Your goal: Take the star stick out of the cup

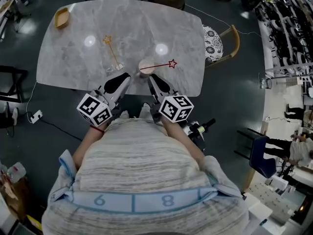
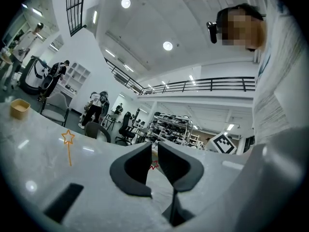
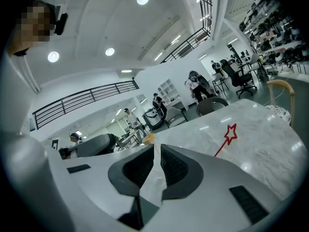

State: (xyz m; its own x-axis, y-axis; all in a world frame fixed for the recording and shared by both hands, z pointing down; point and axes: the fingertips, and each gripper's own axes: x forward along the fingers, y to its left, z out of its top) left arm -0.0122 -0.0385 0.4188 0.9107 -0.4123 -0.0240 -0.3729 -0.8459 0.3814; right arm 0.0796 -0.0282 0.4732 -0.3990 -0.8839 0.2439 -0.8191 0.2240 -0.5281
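Red star stick point(image 1: 159, 66) in cup point(image 1: 145, 61) on table point(image 1: 146, 23)

The person wears a grey-and-white streaked knit top point(image 1: 142, 155), a pale blue garment point(image 1: 146, 200) marked 6 and 8, and a red wristband point(image 1: 97, 129). The left gripper point(image 1: 126, 76) and right gripper point(image 1: 150, 77) each have a light grey shell, black jaw linings and a black-and-white marker cube point(image 1: 94, 109).

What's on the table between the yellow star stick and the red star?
The cup, in the head view: the yellow star stick lies flat at its left, and the red star tops the stick leaning out of it.
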